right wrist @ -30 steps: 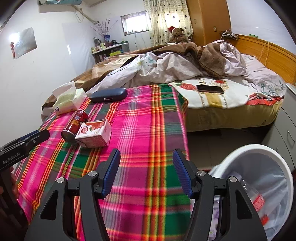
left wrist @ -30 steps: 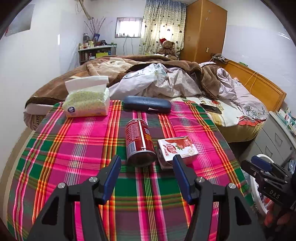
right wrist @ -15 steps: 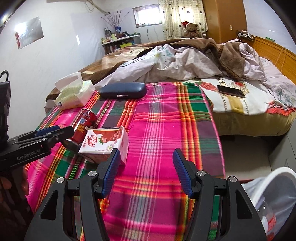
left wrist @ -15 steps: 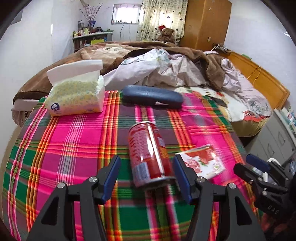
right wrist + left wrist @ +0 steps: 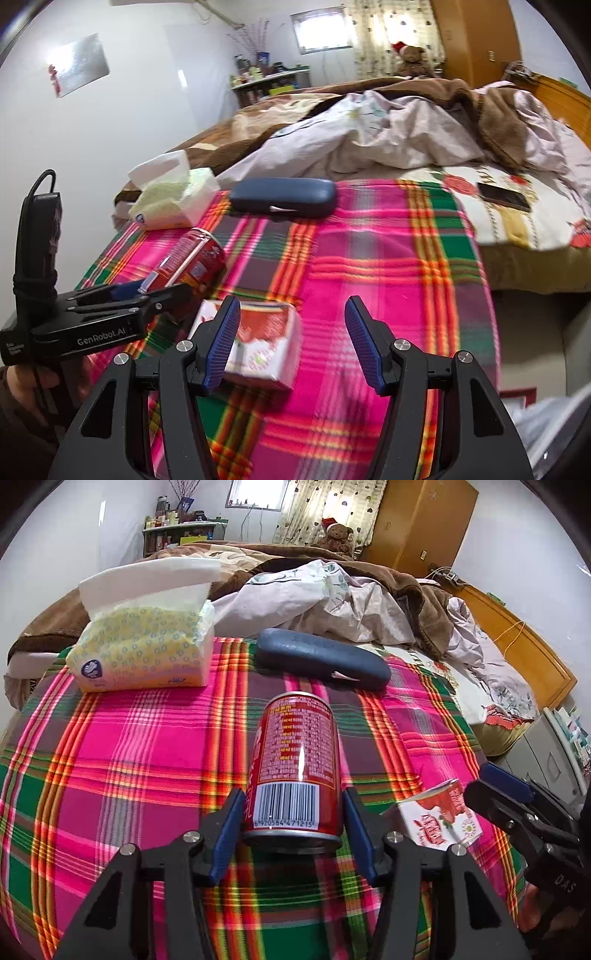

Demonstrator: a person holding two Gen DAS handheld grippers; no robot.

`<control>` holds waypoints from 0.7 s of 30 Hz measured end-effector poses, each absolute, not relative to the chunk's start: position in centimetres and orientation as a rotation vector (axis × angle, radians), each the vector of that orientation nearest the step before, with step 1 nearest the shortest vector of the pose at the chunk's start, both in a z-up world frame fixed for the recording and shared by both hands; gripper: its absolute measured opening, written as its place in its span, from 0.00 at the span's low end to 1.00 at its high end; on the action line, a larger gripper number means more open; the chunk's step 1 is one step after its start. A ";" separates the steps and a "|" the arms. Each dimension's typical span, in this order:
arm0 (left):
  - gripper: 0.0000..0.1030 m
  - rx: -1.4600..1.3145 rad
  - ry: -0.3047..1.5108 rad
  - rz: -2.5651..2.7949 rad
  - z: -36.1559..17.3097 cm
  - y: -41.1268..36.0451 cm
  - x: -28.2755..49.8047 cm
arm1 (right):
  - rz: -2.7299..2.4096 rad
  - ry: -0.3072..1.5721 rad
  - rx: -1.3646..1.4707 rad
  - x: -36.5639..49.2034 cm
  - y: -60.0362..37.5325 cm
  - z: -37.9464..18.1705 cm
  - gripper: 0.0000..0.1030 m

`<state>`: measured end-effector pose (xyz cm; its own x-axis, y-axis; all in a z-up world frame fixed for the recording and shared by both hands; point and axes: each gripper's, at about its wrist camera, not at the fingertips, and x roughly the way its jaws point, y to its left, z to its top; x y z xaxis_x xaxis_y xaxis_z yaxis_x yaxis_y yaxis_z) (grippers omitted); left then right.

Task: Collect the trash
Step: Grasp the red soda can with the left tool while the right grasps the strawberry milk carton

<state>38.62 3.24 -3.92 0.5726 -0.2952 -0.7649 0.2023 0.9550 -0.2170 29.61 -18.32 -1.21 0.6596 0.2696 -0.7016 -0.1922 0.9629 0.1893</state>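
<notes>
A red can lies on its side on the plaid cloth, pointing away from me. My left gripper straddles its near end; the jaws are closing and both blue pads meet its sides. A red-and-white drink carton lies just right of the can. My right gripper stands open over the carton, which sits between the fingers close to the left one, with a wide gap to the right one. The left gripper shows at that view's left, and the right gripper beside the carton.
A tissue pack and a dark blue glasses case sit at the table's far edge. Beyond is an unmade bed with a phone on it. A bin's white liner shows low right, past the table edge.
Both grippers moved in on the table. The left one came down around the can and narrowed; the right one swung left from the bin until the carton lay between its fingers.
</notes>
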 end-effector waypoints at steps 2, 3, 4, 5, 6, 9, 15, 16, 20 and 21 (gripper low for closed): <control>0.54 -0.095 0.911 -0.279 -3.8 3.6 38.6 | 0.295 0.821 0.092 30.2 -17.9 -1.5 0.59; 0.54 -0.095 0.910 -0.278 -3.8 3.8 38.6 | 0.306 0.826 0.086 30.4 -17.7 -1.7 0.59; 0.54 -0.100 0.910 -0.280 -3.9 4.1 38.5 | 0.319 0.829 0.085 30.6 -17.5 -1.8 0.59; 0.54 -0.106 0.913 -0.279 -3.9 4.3 38.3 | 0.340 0.832 0.087 30.8 -17.4 -1.9 0.59; 0.54 -0.106 0.916 -0.278 -3.8 4.6 38.2 | 0.361 0.837 0.092 30.9 -17.3 -2.0 0.59; 0.54 -0.084 0.918 -0.264 -3.8 5.2 37.5 | 0.402 0.828 0.064 31.2 -16.5 -1.8 0.59; 0.54 -0.086 0.921 -0.253 -3.7 6.7 35.3 | 0.485 0.857 -0.015 31.5 -15.2 -2.1 0.59; 0.54 -0.087 0.922 -0.251 -3.7 6.9 34.9 | 0.495 0.862 -0.032 31.3 -15.0 -2.1 0.59; 0.54 -0.088 0.922 -0.245 -3.7 7.5 33.6 | 0.534 0.886 -0.057 30.1 -15.2 -1.9 0.59; 0.54 -0.089 0.922 -0.243 -3.7 7.5 33.3 | 0.544 0.899 -0.048 29.8 -15.4 -2.0 0.59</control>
<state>33.25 7.54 -3.67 0.5792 -0.2458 -0.7772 0.1698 0.9689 -0.1799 29.77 -15.42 -1.95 0.4970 0.4290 -0.7543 -0.4685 0.8643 0.1829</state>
